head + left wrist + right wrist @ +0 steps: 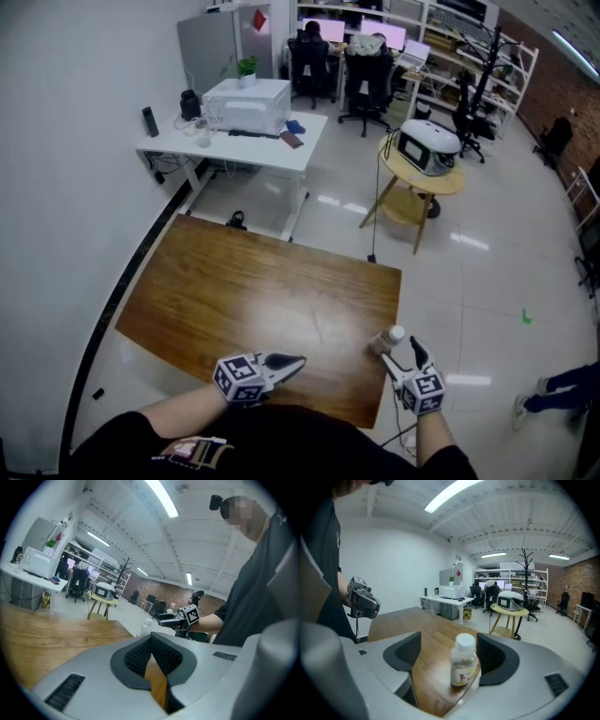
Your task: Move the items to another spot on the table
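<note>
Bottle [464, 660] stood upright at counter's [253, 291] near right edge; right tool [401, 354] gaped around it without touching, probably to grip; left tool [292, 361] closed, empty.

Clear white-capped bottle [464, 665] upright near table [436, 634] edge

1. Bright, even light from ceiling tube lamps [161, 498] high above the fingers [136, 660].
2. Pale glare on the table [314, 314] just ahead of them.
3. Gripper views bulge, corners dark; near fingers look soft.
</note>
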Demonstrator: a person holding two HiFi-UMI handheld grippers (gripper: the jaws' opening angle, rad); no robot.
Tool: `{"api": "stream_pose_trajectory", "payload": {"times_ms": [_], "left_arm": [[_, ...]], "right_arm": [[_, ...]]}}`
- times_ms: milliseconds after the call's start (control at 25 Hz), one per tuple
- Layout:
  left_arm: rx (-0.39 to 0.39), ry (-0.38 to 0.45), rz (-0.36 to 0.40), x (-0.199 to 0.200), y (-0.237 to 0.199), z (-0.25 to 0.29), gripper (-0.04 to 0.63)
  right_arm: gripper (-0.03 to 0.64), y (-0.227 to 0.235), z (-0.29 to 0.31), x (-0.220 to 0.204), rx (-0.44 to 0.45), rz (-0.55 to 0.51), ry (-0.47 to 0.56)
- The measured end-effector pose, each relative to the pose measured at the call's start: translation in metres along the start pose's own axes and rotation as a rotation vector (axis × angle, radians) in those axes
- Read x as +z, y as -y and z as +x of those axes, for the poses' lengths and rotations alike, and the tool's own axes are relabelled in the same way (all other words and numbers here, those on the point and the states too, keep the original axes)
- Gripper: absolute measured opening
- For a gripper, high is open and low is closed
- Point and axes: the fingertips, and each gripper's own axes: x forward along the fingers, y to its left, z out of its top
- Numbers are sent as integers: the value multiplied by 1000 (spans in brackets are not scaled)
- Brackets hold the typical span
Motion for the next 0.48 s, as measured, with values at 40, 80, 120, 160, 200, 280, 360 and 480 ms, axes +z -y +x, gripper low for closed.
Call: {"api": "stream_pose_trajectory", "payload": {"times_ms": [40,80,120,160,200,280,360,480], "left_arm": [[-9,-2,18,2,-6,-16,-8],[-14,-5,35,3,-14,-32,-8],[-19,-8,51,4,-22,-50,-8],[-24,-12,70,4,-31,-68,-8],[-32,-19,88,4,-39,-87,-8],[-55,-38,109,1,-54,-127,-8],[-77,-52,121,2,-70,-165,-8],[-70,-53,115,4,-92,-208,-8]], "right_arm": [[367,-16,-6,14,0,-10,22],[367,-35,-9,28,2,-20,40],[367,-55,-8,40,2,-28,51],[367,-77,-3,50,0,-30,55],[367,-100,5,59,-5,-21,55],[355,-146,26,71,-6,17,71],[336,-192,52,81,5,61,98],[257,-250,87,96,44,93,116]]}}
